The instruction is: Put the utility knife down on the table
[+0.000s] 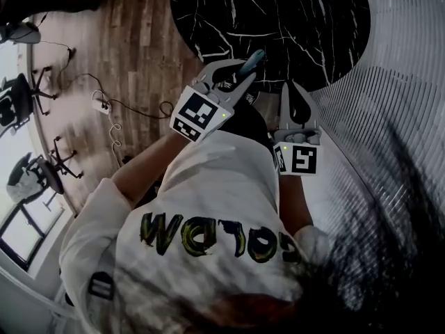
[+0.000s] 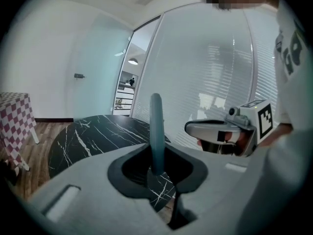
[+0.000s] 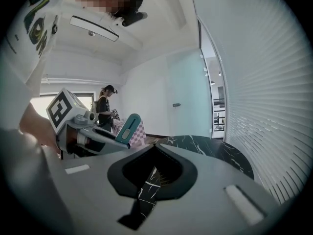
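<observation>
A teal utility knife [image 1: 254, 60] sticks up and forward out of my left gripper [image 1: 236, 72], which is shut on its lower end. In the left gripper view the knife [image 2: 156, 126] stands upright between the jaws of that gripper [image 2: 157, 153], above the near edge of the round black marble table [image 2: 93, 136]. My right gripper [image 1: 295, 92] hangs close to the right of the left one, jaws together with nothing in them. In the right gripper view the knife [image 3: 128, 127] shows at the left, and the right gripper [image 3: 155, 148] points over the table [image 3: 210, 148].
White slatted blinds [image 1: 389, 117] run along the right side of the table. The wooden floor [image 1: 132, 47] at the left carries a power strip with cables [image 1: 103, 105] and office chairs [image 1: 24, 92]. A checked cloth [image 2: 14, 116] hangs at the far left. A person [image 3: 105, 109] stands in the background.
</observation>
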{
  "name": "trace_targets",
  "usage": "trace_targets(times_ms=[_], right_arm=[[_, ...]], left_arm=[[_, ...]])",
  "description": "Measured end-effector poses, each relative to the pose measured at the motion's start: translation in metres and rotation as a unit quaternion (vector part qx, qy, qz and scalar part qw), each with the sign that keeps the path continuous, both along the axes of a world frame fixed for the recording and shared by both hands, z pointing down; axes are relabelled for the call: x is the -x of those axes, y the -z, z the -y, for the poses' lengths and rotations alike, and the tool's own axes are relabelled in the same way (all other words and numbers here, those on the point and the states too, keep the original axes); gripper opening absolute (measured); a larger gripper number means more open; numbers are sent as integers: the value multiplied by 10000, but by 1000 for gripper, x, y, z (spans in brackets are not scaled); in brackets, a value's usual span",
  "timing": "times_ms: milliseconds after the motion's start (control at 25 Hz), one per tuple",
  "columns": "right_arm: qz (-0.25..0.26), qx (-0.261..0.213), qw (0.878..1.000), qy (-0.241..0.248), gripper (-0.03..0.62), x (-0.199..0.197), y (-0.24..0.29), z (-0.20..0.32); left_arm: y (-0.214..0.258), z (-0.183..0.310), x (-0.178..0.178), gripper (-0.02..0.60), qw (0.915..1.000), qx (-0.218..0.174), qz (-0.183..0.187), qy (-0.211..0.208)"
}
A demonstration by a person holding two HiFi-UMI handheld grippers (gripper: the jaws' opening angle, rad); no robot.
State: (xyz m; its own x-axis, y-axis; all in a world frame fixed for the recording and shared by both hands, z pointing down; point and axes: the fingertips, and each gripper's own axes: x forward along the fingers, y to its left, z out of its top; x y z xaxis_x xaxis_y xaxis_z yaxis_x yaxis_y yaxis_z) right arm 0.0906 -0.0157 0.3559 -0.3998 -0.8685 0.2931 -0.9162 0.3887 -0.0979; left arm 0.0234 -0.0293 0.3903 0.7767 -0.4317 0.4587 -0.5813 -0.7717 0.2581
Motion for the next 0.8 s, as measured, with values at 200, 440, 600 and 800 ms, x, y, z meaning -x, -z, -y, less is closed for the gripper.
trace_targets(times_ms=[200, 440, 600, 800], right_arm=[[-66, 82, 9999, 86, 2, 1, -18, 4], [-75, 268, 9996, 92, 2, 0, -47, 8], [-168, 359, 9992, 81, 2, -4, -72, 16], [-289, 516, 9982, 65, 2, -13, -103, 20]], left_arm=[[-24, -2, -2, 74, 9998, 174, 108, -34], [-57, -3, -9, 74, 9989, 370, 254, -147], [-78, 5, -14, 74, 9983, 423, 347, -196], [-105, 7, -17, 74, 9969, 595, 471, -203]])
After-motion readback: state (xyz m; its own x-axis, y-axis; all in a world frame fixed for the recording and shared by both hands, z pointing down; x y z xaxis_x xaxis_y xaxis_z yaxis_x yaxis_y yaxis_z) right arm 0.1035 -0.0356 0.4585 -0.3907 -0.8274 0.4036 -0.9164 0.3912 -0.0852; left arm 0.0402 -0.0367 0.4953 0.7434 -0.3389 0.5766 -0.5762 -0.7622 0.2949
